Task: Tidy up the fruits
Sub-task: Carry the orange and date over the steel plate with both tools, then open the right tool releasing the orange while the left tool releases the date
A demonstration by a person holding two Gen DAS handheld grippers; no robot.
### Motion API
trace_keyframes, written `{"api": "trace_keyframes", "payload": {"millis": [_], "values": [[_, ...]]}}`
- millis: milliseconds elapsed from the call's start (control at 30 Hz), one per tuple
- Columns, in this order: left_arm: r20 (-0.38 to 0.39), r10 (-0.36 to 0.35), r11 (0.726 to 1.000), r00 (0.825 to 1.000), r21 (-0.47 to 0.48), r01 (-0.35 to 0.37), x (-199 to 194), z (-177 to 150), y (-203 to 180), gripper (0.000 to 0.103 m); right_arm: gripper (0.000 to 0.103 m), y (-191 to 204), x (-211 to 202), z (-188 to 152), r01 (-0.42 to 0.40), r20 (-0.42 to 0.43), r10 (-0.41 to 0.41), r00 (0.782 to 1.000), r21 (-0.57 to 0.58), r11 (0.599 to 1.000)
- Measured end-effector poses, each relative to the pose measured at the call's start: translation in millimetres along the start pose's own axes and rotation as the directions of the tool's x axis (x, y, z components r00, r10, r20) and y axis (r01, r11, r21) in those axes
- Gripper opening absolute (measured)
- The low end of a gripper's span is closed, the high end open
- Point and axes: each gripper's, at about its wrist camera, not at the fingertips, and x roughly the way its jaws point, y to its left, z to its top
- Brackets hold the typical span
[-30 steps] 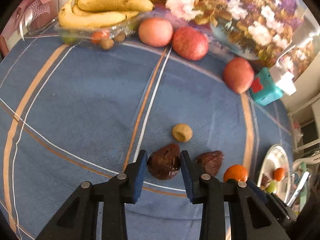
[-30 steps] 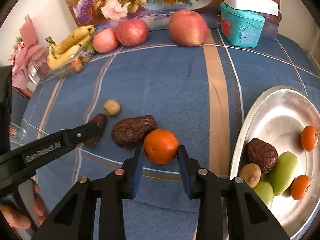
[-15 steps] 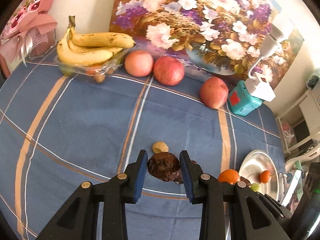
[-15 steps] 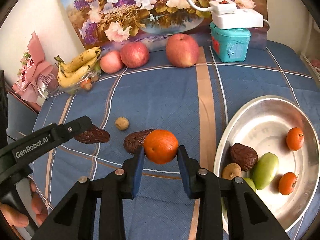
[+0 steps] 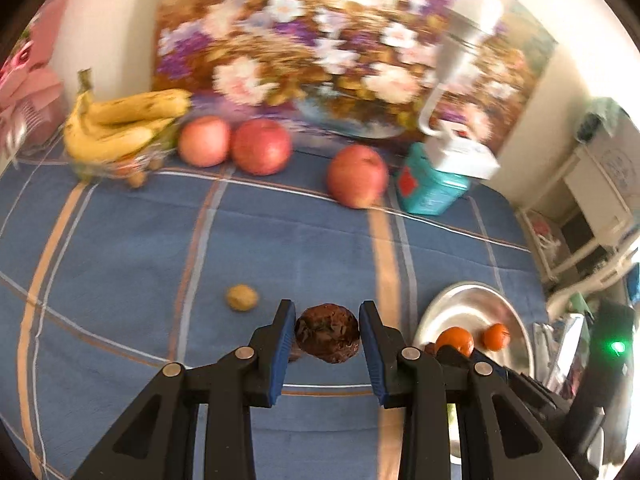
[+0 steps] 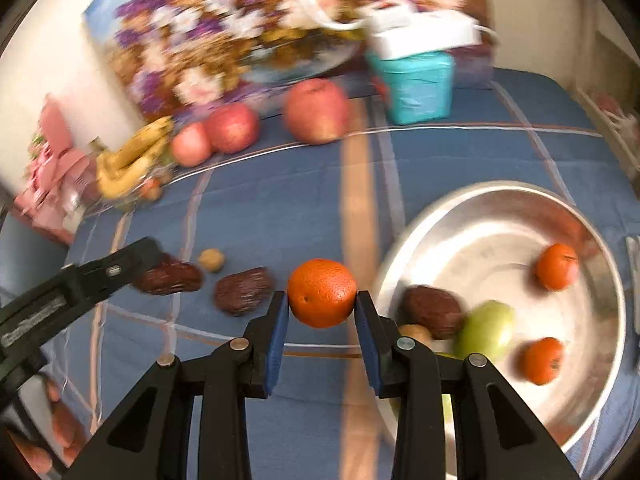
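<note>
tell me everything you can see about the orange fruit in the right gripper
The round orange citrus fruit has bright, dimpled, glossy peel and a small dark spot on its lower left. It looks whole and unbruised. It is clamped at its sides between the blue-padded black fingers of the right gripper, off the blue striped tablecloth, just left of the round silver metal tray. Nothing else touches it.

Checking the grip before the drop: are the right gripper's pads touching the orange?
Touching. The right wrist view shows both blue pads of the right gripper pressed against the sides of the orange.
</note>
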Motion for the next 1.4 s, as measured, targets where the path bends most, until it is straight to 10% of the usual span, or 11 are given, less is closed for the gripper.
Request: {"api": "trace_keyframes", "payload": {"millis": [633, 1400], "values": [[-0.086, -0.191, 0.965, 0.978, 0.168, 0.203, 51.4, -30.2, -115.9, 0.035, 0.035, -129.1, -27.1, -1.7, 0.161, 0.003, -0.170, 0.986, 0.295, 0.942], [-0.086, -0.120, 0.983, 0.989, 0.131, 0.130, 54.4, -27.4, -99.5, 0.050, 0.040, -135.1, -27.6, -3.8, 0.184, -0.010, -0.190, 0.982, 0.313, 0.932]]}}
